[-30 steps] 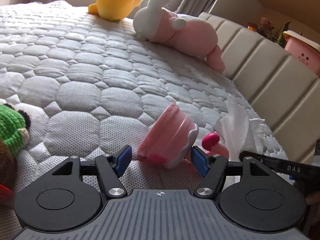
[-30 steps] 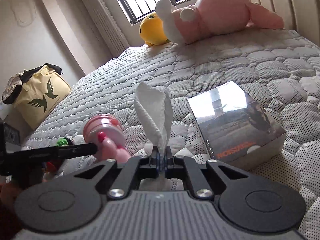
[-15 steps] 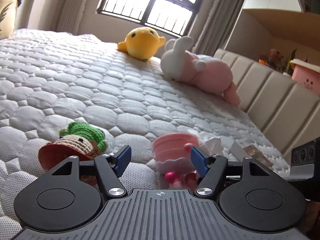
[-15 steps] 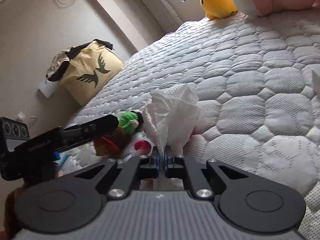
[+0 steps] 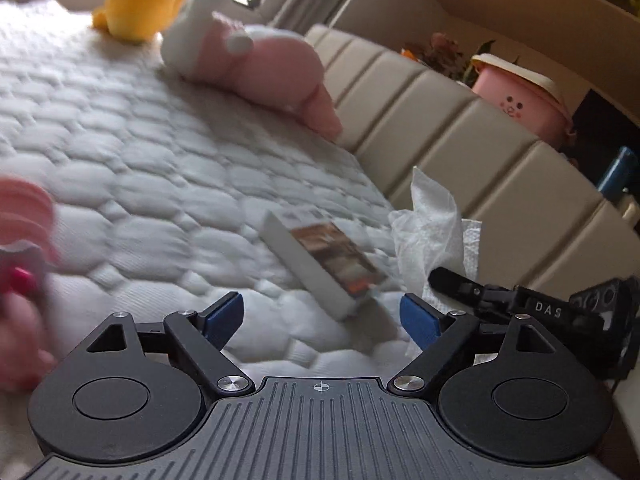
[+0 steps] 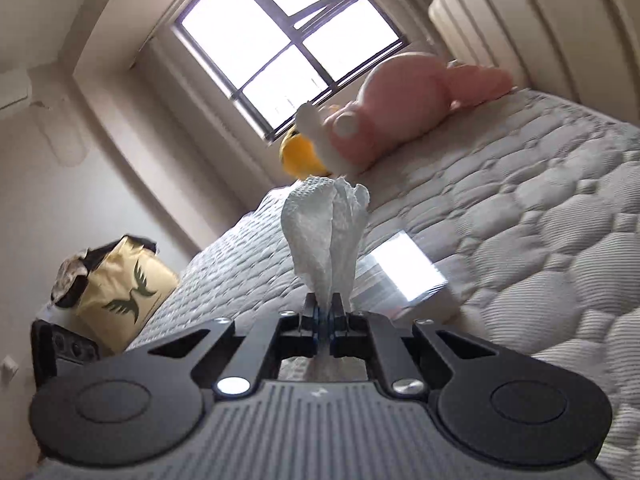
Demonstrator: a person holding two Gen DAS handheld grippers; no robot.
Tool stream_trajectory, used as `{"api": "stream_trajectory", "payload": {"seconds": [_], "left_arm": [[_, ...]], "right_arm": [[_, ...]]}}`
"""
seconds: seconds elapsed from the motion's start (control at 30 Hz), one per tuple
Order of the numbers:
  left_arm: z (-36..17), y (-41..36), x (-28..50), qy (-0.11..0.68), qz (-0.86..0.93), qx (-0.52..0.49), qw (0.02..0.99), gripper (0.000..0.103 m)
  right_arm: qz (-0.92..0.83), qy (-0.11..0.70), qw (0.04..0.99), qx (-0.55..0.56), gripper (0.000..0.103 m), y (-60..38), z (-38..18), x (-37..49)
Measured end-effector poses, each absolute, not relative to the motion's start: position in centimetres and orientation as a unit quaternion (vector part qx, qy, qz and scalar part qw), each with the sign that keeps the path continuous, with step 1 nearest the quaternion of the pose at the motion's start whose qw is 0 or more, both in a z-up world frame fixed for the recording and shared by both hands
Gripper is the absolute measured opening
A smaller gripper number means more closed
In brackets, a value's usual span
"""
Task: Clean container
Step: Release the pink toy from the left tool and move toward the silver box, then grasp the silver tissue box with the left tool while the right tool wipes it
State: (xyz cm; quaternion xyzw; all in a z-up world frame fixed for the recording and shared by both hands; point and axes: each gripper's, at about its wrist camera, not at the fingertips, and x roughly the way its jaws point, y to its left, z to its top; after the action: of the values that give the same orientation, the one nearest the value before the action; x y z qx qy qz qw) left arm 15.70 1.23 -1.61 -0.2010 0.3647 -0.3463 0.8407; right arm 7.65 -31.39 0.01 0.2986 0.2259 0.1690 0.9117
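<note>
In the left wrist view, the pink container (image 5: 24, 216) shows as a blur at the far left edge, on the bed (image 5: 168, 184), well left of the left gripper (image 5: 322, 318) and outside its fingers. A red blob (image 5: 18, 278) and a pink shape sit just below it, too smeared to make out. At the top left a yellow plush (image 5: 138, 6) lies beside a pink and white bunny (image 5: 256, 58), both on the bed near the padded headboard (image 5: 460, 128). The left gripper hangs over the quilt with its blue pads (image 5: 224, 318) spread wide and nothing between them. Past the gap a box (image 5: 324, 260) lies flat on the bed. Right of it a white tissue (image 5: 434, 228) stands up from the right gripper (image 5: 436, 278), seen here from the side. A pink pot (image 5: 524, 100) sits behind the headboard.

In the right wrist view, a yellow bag (image 6: 120, 292) stands by the wall at left. The right gripper (image 6: 325, 312) is pinched tight on the tissue (image 6: 324, 232), which fans upward from its tips. Behind the tissue are the plush (image 6: 298, 156), the bunny (image 6: 404, 104) and the box (image 6: 404, 272).
</note>
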Motion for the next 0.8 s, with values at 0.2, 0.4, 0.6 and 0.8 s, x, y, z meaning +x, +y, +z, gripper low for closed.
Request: {"api": "stream_trajectory", "payload": {"seconds": [0.2, 0.4, 0.6, 0.8], "left_arm": [[-5.3, -3.5, 20.2, 0.445, -0.325, -0.298, 0.779, 0.090], [-9.4, -4.3, 23.9, 0.485, -0.308, -0.389, 0.720, 0.093], [-9.9, -5.8, 26.1, 0.469, -0.346, -0.384, 0.716, 0.099], [-10.0, -4.3, 24.1, 0.443, -0.379, -0.371, 0.723, 0.054]], "right_arm": [[0.086, 0.256, 0.936, 0.228, 0.006, -35.5, -0.6, 11.3], [0.071, 0.317, 0.923, 0.208, 0.006, -36.4, -3.4, 19.9], [0.123, 0.338, 0.903, 0.236, 0.006, -34.2, -6.5, 20.3], [0.183, 0.346, 0.888, 0.240, 0.006, -31.7, -6.7, 17.1]]}}
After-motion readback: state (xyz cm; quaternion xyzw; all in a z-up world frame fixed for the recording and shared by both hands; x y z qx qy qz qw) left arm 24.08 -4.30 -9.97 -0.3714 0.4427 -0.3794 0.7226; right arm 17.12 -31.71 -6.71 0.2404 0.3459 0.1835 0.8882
